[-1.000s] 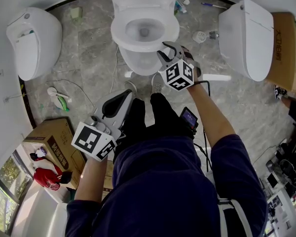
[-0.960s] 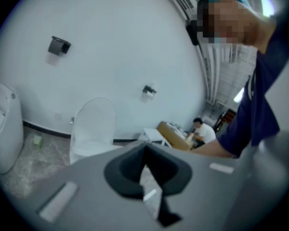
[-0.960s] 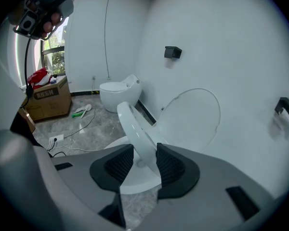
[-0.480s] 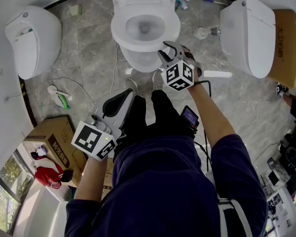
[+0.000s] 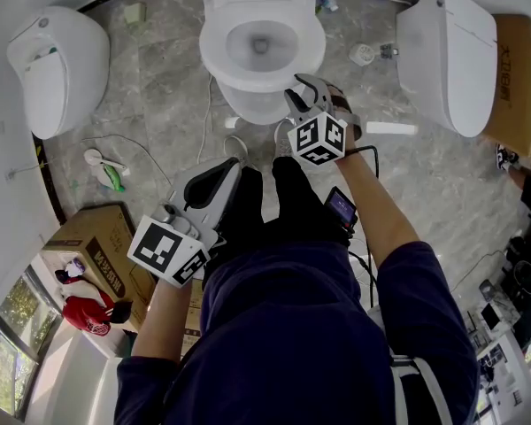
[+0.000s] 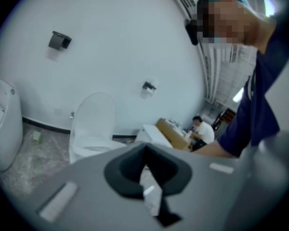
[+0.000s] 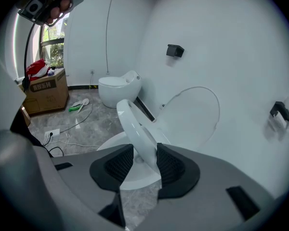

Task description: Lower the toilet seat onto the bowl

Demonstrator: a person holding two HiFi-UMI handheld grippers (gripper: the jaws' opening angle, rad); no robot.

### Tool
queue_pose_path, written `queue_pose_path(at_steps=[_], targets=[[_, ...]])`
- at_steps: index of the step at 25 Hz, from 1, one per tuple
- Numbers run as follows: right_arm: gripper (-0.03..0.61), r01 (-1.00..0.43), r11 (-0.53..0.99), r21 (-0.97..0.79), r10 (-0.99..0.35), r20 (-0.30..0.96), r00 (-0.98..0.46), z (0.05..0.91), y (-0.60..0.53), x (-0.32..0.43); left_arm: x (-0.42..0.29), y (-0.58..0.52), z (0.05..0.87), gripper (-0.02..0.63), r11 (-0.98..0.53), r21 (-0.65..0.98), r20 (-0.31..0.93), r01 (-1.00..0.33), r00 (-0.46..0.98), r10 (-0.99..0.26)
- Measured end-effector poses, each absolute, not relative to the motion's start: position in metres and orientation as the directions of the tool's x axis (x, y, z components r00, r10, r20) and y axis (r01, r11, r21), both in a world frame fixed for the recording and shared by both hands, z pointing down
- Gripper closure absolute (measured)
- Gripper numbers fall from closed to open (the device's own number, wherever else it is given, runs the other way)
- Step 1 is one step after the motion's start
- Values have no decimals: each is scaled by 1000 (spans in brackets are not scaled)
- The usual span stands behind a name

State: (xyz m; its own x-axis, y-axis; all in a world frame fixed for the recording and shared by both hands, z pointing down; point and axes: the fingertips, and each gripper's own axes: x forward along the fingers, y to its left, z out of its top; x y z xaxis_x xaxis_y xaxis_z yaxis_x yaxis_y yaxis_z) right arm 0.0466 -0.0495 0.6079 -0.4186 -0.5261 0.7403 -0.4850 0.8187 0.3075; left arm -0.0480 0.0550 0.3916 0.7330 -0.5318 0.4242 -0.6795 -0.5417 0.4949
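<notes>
**Q:** Left of the floor?
**A:** A white egg-shaped toilet (image 5: 57, 69) stands at the left edge of the grey marbled floor (image 5: 159, 87), by the wall. A brown cardboard box (image 5: 93, 255) sits nearer the person. The left gripper (image 6: 144, 152), grey with black pads, is held beside the person's left leg. Its jaws are closed together with nothing between them.

**Q:** Centre?
**A:** The white ceramic bowl (image 5: 246, 104) stands at the floor's far edge, against the wall. The white oval plastic toilet seat (image 7: 135, 121) is tilted partway up, its front rim clear of the bowl. The white lid (image 7: 192, 114) stands upright behind it, close to the wall.

**Q:** Right gripper?
**A:** The right gripper (image 7: 143, 157) clamps the seat's front rim, one ribbed black pad on each face.

**Q:** Right of the floor?
**A:** A second white toilet (image 5: 447, 60), lid down, stands at the floor's right edge, with a brown carton (image 5: 516, 87) just beside it.
</notes>
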Motion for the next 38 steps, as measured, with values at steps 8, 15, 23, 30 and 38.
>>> queue_pose_path(at_steps=[8, 15, 23, 30, 38], targets=[[433, -491, 835, 250, -484, 758, -437, 615, -37, 42, -49, 55, 395, 617, -542, 501, 423, -674, 738, -526], [431, -506, 833, 223, -470, 767, -436, 622, -30, 44, -49, 55, 397, 617, -536, 508, 425, -674, 738, -525], [419, -510, 835, 207, -457, 777, -433, 631, -21, 44, -51, 55, 402, 617, -532, 518, 424, -669, 742, -520], [414, -508, 839, 196, -443, 787, -428, 640, -14, 45, -48, 56, 407, 617, -531, 526, 428, -664, 747, -510], [414, -503, 848, 169, -414, 803, -428, 650, -7, 46, -48, 57, 410, 617, -530, 530, 429, -662, 748, -506]])
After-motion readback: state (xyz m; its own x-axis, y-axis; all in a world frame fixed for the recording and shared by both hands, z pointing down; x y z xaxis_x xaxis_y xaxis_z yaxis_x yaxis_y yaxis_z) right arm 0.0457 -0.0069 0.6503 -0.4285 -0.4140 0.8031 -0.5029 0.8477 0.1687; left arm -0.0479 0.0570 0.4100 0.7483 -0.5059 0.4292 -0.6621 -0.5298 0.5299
